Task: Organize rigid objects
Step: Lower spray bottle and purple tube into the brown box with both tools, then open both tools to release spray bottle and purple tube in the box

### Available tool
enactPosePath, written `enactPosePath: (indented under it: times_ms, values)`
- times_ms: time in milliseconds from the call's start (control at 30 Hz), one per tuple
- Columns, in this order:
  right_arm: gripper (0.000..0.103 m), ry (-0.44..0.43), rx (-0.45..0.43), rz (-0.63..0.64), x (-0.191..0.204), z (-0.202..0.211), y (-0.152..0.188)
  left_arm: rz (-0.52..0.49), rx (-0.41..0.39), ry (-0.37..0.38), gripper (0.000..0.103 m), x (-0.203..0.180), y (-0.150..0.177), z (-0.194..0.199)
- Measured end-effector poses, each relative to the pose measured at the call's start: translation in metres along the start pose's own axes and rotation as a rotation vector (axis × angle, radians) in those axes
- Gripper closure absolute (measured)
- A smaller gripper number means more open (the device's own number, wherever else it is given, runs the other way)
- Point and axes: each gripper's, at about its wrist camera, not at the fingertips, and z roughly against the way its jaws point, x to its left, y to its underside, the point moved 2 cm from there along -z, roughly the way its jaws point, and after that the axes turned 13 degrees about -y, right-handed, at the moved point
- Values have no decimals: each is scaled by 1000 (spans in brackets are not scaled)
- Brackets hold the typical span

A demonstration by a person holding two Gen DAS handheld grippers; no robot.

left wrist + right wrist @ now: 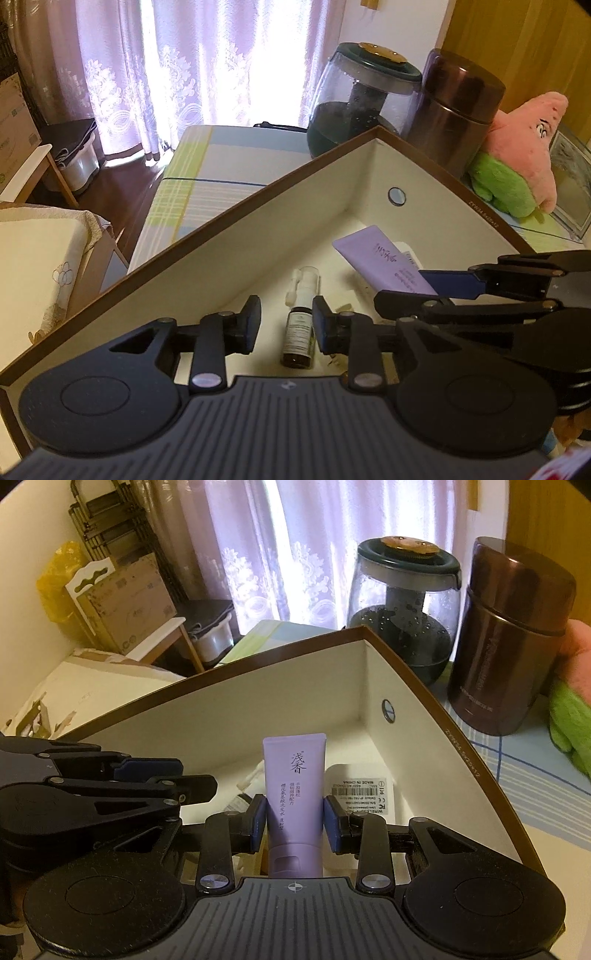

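Observation:
A white box with a brown rim point(221, 221) point(229, 679) lies open on the table. On its floor a small dark spray bottle point(298, 332) lies between the fingers of my left gripper point(286, 308); the left pad stands clear of it, so the gripper is open. My right gripper point(295, 812) is shut on a lavender tube point(294, 775), held cap-down over the box floor. The left wrist view shows the tube point(373, 258) and the right gripper point(413, 291) at the right. A white labelled device point(364, 794) lies under the tube. The left gripper point(184, 777) shows side-on at the left.
Behind the box stand a glass jar with a dark green lid point(404, 609) and a brown metal canister point(509, 638). A pink and green plush toy point(524, 155) lies at the right. The table has a checked cloth point(207, 166). Cardboard boxes point(125, 598) and curtains are beyond.

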Motion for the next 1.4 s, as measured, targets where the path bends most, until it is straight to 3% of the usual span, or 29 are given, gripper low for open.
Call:
enactPosePath:
  times_ms: [233, 500, 700, 967, 1400]
  values:
    - [71, -16, -60, -5, 4, 12, 2, 3, 1, -11, 67, 6, 3, 5]
    - [53, -12, -66, -31, 8, 29, 14, 5, 0, -1, 57, 8, 12, 17]
    - [44, -5, -82, -46, 14, 41, 20, 6, -16, 2, 53, 9, 18, 32]
    - [42, -14, -125, -69, 23, 67, 30, 2, -45, 4, 45, 10, 28, 61]
    - [41, -23, -190, -111, 42, 117, 58, 4, -95, 26, 43, 8, 54, 118]
